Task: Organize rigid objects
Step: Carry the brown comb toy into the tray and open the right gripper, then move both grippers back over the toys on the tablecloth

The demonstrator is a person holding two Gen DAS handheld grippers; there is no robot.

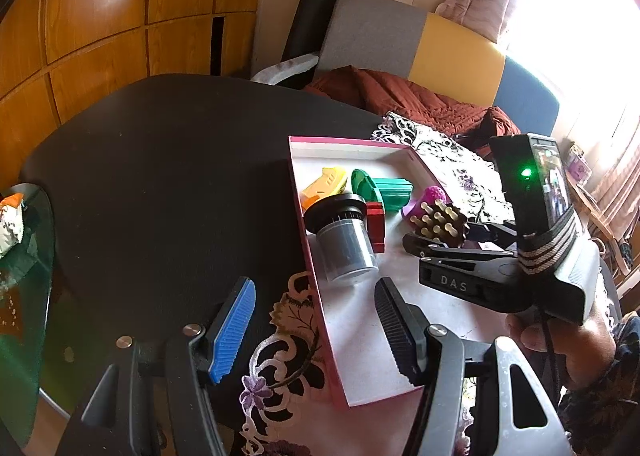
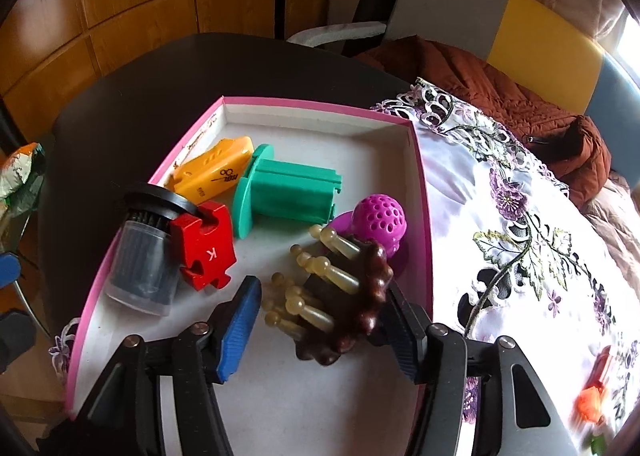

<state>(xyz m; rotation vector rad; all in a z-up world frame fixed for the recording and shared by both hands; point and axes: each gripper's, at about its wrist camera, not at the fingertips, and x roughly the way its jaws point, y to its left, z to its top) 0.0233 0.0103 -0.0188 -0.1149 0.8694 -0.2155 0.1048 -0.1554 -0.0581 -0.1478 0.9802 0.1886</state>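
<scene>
The right wrist view is showing the right claw [image 2: 320, 326] sitting low inside the pink-edged box [image 2: 420, 160], with a brown wooden massage brush [image 2: 348, 296] between its two fingers. The black finger is touching the bumpy brown rim, but the blue finger [image 2: 240, 320] is standing a little apart from the brush pegs, so the claw is open and not squeezing. The pegs are smooth, pale yellow and round at the tips. Near the brush a purple ball with many small holes [image 2: 382, 218] is lying, and beside it a green plastic spool [image 2: 288, 192], a yellow plastic case [image 2: 216, 172], a red puzzle-shaped block [image 2: 204, 244] and a see-through cup with a black lid [image 2: 144, 256] are crowding the far part of the box. The box is resting on a white cloth with purple flowers [image 2: 520, 216], which is covering part of a dark round table [image 2: 140, 88]. In the left wrist view the left claw [image 1: 316, 320] is hanging wide open with nothing in it, its fingers standing on both sides of the near wall of the box. A hand [image 1: 560, 340] is holding the right claw's handle there.
</scene>
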